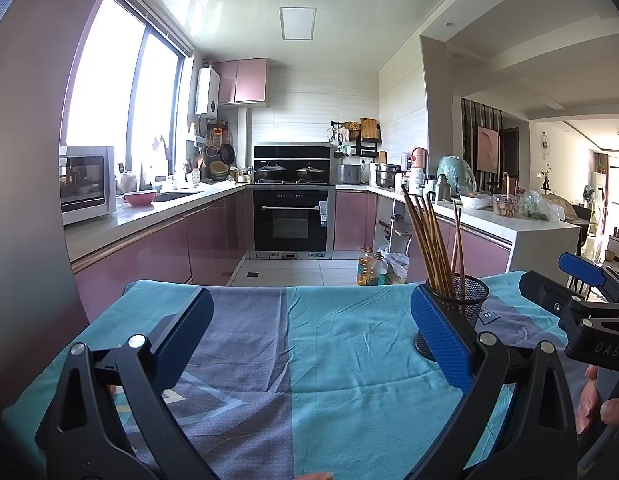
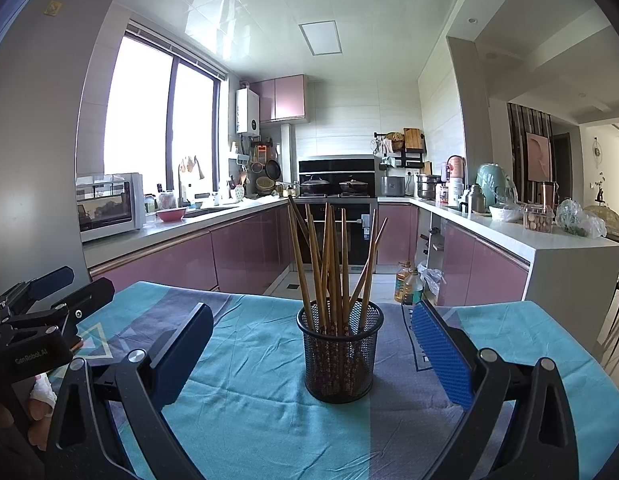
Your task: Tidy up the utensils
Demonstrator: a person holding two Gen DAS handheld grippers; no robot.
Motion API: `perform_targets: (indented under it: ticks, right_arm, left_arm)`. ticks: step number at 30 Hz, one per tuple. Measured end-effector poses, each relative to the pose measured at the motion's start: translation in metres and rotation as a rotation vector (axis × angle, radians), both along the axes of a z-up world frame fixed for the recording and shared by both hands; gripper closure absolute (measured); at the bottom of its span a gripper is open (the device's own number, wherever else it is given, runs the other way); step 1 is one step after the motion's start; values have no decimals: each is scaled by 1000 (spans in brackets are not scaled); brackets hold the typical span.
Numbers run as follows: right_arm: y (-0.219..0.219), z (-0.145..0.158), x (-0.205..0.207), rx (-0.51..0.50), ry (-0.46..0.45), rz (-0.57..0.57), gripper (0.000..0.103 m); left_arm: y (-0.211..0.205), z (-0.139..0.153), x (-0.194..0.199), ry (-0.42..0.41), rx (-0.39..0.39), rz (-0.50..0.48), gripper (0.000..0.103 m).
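A black mesh holder (image 2: 339,354) stands upright on the cloth-covered table (image 2: 249,360), with several brown wooden chopsticks (image 2: 333,264) standing in it. My right gripper (image 2: 311,344) is open and empty, its blue pads on either side of the holder, a little nearer than it. My left gripper (image 1: 311,328) is open and empty over bare cloth. The holder (image 1: 457,312) sits just behind its right pad (image 1: 441,334), chopsticks (image 1: 433,240) sticking up. Each gripper shows at the edge of the other's view: the right one (image 1: 585,292) and the left one (image 2: 49,300).
The table carries a teal and grey patterned cloth (image 1: 349,344). Beyond its far edge lies a kitchen floor with oil bottles (image 1: 371,268), pink cabinets, an oven (image 1: 291,220) and a white counter (image 2: 549,240) at the right.
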State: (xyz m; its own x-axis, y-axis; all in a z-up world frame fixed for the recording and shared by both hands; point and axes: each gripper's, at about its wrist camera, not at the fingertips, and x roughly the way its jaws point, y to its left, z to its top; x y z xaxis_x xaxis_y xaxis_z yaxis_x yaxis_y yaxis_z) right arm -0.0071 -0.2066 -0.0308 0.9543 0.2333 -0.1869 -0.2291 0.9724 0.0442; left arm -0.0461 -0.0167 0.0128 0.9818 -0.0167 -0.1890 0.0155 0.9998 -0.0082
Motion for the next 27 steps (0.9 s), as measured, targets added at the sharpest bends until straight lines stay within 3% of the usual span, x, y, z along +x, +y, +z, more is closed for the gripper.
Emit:
perform_targets:
  ticks: [27]
  right_arm:
    - [0,-3,1,8,7,-3,7]
  left_arm:
    - [-1,0,3,-5,6,-7,6]
